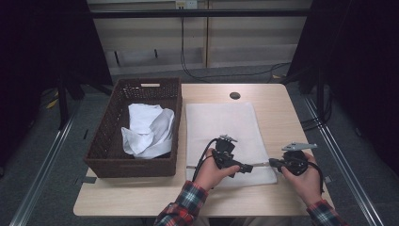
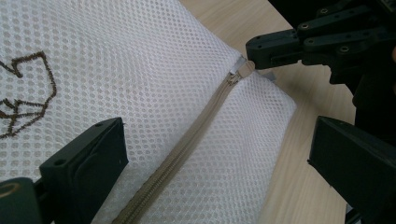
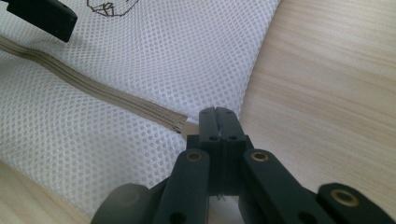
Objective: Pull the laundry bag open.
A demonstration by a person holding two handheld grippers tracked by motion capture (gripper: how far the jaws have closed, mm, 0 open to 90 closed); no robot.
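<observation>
The wicker basket (image 1: 134, 127) walls off the table (image 1: 277, 101) at nine o'clock, its crumpled white cloth (image 1: 148, 129) heaped inside. From twelve to three o'clock the mesh bag (image 1: 221, 125) lies flat with bare wood beside it, passable. A small dark grommet (image 1: 235, 95) sits at twelve.

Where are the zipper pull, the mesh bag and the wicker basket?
zipper pull (image 2: 243, 69), left gripper view, its metal tab
mesh bag (image 1: 226, 125), high view, middle of its white mesh
wicker basket (image 1: 101, 141), high view, its left wall

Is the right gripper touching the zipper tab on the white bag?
Touching. In the left gripper view, the right gripper has its jaws shut on the zipper tab at the edge of the mesh bag.
</observation>
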